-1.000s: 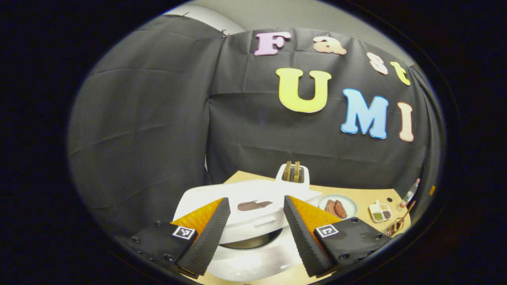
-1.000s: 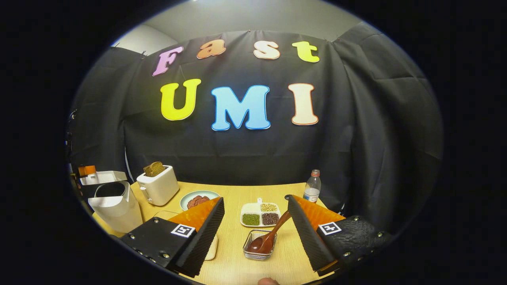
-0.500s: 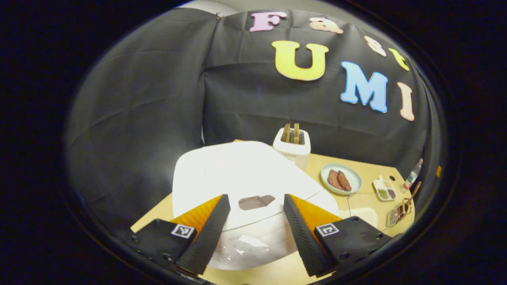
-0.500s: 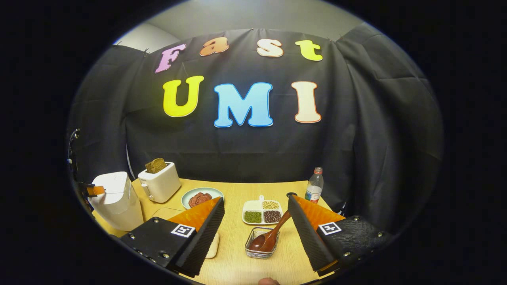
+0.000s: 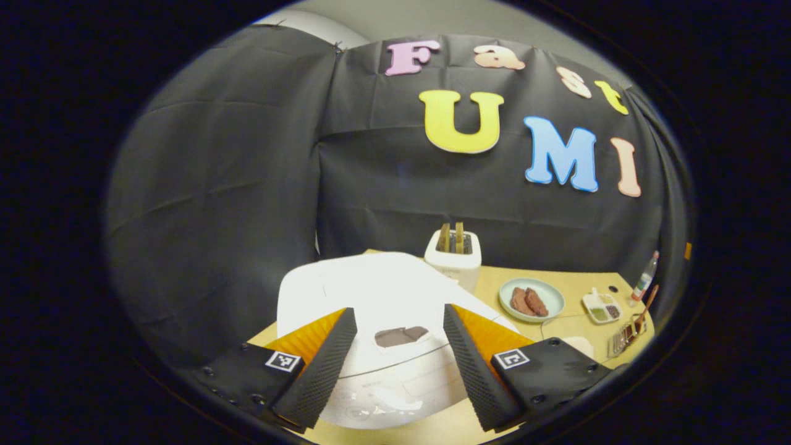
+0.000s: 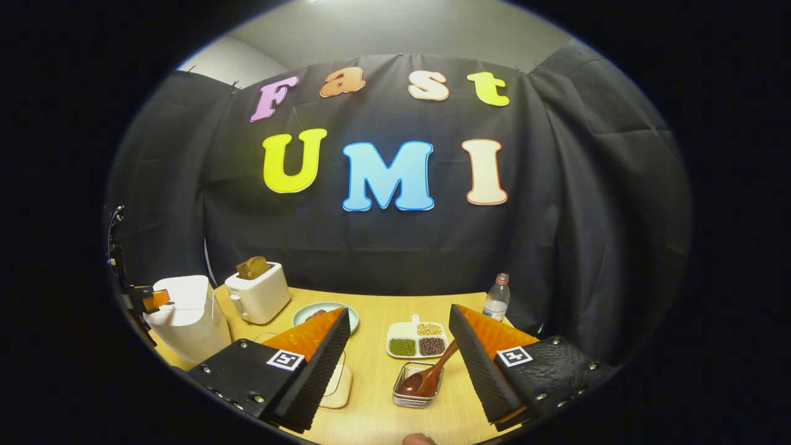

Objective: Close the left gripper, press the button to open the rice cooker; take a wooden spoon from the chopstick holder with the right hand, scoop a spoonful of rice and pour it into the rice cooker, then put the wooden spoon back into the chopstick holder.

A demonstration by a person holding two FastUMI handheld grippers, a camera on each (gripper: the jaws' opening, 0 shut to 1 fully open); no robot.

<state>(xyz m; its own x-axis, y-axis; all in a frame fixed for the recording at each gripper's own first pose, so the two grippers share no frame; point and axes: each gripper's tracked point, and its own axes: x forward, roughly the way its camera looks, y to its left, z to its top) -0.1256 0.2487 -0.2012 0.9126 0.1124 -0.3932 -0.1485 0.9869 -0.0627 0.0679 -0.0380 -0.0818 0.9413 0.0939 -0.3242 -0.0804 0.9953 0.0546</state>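
Left gripper view: left gripper (image 5: 398, 346) was spread wide, holding nothing, fingers apart on either side of the white rice cooker (image 5: 377, 296), lid down, dark patch on the lid between the fingers; whether the fingers touched the cooker could not be told. Behind it stood a white toaster (image 5: 454, 262) with bread slices up, then a plate of brown food (image 5: 531, 300), a divided dish of beans (image 5: 602, 307), and at the far right the wire chopstick holder (image 5: 624, 334) with the wooden spoon (image 5: 646, 306) leaning in it. Right gripper view: rice cooker (image 6: 188, 318) sat at the far left of the desk (image 6: 371, 408), lid closed, the left gripper (image 6: 151, 300) just beside it. Toaster (image 6: 259, 293) next, plate partly hidden. Right gripper (image 6: 398, 364) was released wide, empty, hanging above the desk, with the chopstick holder (image 6: 405, 400) and wooden spoon (image 6: 426, 380) between its fingers, not touched. Bean dish (image 6: 417, 340) behind, water bottle (image 6: 496, 298) to the right.
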